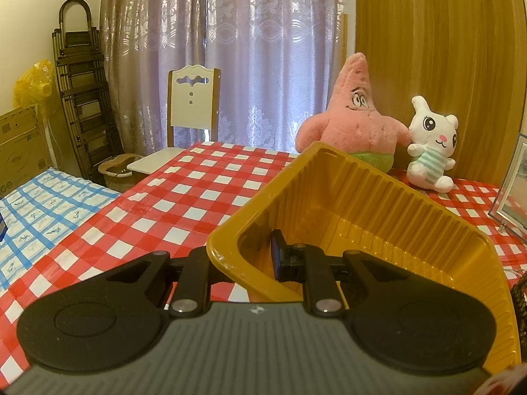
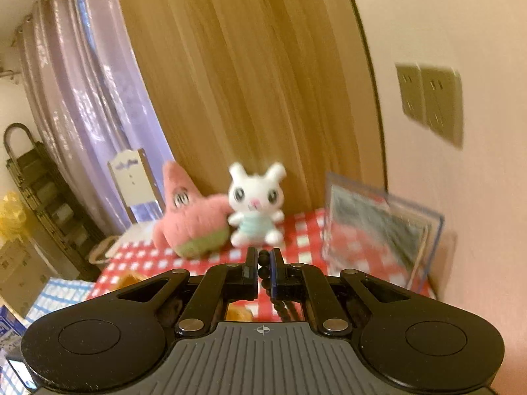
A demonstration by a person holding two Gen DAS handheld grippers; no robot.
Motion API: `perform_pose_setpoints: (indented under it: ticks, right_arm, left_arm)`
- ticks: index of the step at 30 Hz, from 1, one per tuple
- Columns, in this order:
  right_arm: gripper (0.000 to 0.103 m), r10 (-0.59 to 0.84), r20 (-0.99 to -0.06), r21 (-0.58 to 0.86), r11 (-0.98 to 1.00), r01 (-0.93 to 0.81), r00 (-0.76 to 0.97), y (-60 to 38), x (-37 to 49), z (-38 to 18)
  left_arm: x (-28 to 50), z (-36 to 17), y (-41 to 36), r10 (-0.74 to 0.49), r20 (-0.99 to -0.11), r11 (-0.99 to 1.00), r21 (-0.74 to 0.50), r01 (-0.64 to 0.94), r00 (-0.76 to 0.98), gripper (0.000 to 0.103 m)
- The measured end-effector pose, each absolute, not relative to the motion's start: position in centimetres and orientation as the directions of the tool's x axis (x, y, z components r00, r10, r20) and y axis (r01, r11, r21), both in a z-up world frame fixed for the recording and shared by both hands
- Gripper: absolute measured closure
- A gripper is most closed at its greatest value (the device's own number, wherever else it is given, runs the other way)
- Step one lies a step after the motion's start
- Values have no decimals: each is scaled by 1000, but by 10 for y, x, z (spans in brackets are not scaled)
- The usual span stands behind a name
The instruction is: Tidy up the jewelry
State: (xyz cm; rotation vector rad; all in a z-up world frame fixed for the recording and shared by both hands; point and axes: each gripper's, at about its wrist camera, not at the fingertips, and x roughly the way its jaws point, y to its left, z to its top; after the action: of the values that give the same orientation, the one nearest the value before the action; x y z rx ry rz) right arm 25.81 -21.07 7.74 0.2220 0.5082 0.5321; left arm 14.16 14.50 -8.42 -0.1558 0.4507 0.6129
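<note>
The step in hand is judged to be the carrying of a strand of dark round beads (image 2: 264, 273) toward the ribbed yellow plastic tray (image 1: 378, 197). The strand is pinched between the two black fingers of the right gripper (image 2: 263, 271), which are drawn almost together on it; a few beads are seen in the narrow gap, and the rest of the strand hangs down below the fingers and is lost behind the gripper body. The right wrist view is blurred, so the beads' material cannot be told, nor whether the strand is a bracelet or a necklace.

The tray is held by the left gripper (image 1: 243, 260), whose fingers are pressed onto the near wall at one corner, one finger outside and one inside. It is tilted, with its open face turned toward the camera, and is raised over the red-and-white checked tablecloth (image 1: 184, 197). Its inside appears bare, with no jewelry visible in it. At the right edge of the left wrist view something dark and beaded (image 1: 519, 293) is glimpsed just beside the tray's rim; it may be part of the same strand, but this cannot be settled.

The next move is judged to call for the strand to be brought over the tray's opening, lowered until the hanging part rests on the floor of the tray, and only then released. The tray is best kept steady and levelled, since loose beads could slide out of a tilted one.
</note>
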Motion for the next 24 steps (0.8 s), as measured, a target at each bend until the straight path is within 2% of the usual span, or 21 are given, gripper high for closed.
perform_pose_setpoints:
  ticks: [11,24]
  right_arm:
    - [96,590,-303,297,805,-514,748,-208,245,161]
    - [96,637,-239,269,769,-580,733,-193,227,199]
  left_arm:
    - [141,-85,147,512,-451,815,-16,-580,731,86]
    - [132,-87,162,524,-452,800,-30,-599,722,86]
